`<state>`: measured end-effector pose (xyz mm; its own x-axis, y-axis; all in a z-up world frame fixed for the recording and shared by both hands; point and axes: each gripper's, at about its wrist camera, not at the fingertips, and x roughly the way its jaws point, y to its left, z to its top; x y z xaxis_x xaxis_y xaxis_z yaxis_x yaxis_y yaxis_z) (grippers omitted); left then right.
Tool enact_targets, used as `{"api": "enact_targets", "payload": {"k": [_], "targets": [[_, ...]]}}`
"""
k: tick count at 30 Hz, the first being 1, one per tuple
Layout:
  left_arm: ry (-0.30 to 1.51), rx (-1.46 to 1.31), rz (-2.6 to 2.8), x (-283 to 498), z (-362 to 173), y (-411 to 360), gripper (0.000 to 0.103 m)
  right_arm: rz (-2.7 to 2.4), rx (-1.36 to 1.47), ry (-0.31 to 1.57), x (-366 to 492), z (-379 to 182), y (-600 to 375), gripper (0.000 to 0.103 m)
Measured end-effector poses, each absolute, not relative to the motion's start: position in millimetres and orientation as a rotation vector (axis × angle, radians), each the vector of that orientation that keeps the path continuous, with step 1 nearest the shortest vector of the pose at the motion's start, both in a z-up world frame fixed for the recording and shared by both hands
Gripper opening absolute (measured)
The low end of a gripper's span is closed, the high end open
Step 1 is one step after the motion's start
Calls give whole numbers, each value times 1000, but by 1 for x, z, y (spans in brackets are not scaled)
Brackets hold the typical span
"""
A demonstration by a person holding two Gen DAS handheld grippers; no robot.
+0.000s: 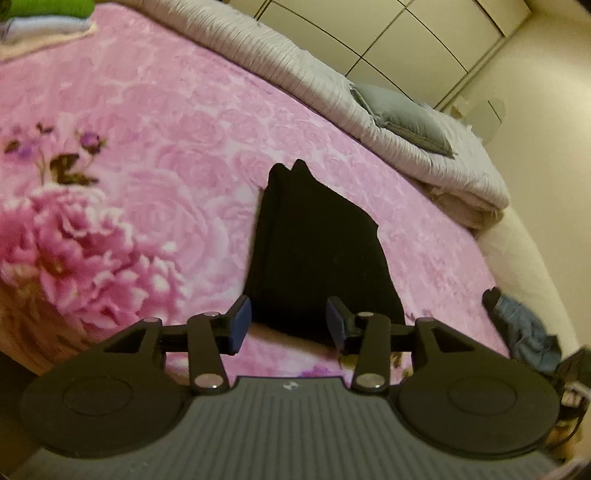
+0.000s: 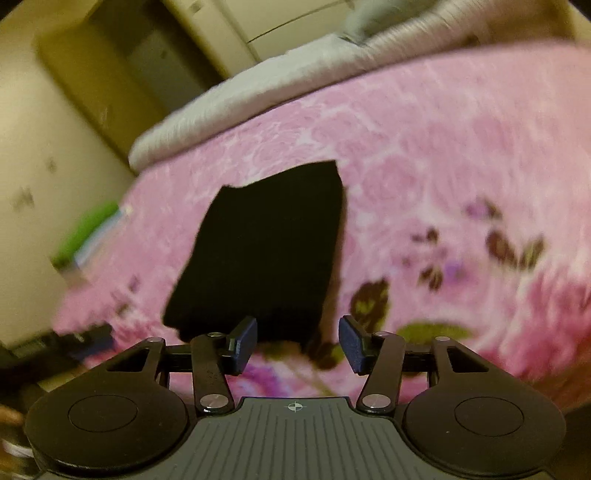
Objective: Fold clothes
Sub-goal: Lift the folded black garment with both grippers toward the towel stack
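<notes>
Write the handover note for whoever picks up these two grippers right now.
Left gripper: open, holding nothing, above the near edge of the black garment.
Right gripper: open, holding nothing, also near that edge.
The black garment lies folded into a compact shape on the pink floral blanket.
A stack topped by a green item sits at the blanket's far corner.
A crumpled blue-grey garment lies at the blanket's edge, apparently unfolded.
Left to do, likely: move the black piece to the stack, then fold the blue-grey one.
</notes>
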<state>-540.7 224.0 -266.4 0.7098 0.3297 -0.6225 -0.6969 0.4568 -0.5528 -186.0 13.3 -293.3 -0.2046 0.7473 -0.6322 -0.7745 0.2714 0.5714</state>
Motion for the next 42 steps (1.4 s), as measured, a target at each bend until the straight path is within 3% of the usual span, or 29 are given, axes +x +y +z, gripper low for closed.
{"api": "enact_targets", "payload": {"k": [13, 21, 29, 36, 42], "targets": [[474, -1104, 573, -499, -334, 315, 49, 1297, 252, 1313, -144, -342, 50, 68], [470, -1218, 458, -469, -377, 359, 50, 1250, 348, 1414, -128, -376, 106, 70], [504, -1217, 303, -435, -394, 384, 42, 1382, 373, 1540, -111, -402, 164, 70], [570, -1233, 267, -418, -386, 393, 31, 1374, 261, 1596, -112, -399, 182, 49], [631, -1287, 336, -418, -335, 403, 28, 1308, 220, 1708, -111, -360, 198, 43]]}}
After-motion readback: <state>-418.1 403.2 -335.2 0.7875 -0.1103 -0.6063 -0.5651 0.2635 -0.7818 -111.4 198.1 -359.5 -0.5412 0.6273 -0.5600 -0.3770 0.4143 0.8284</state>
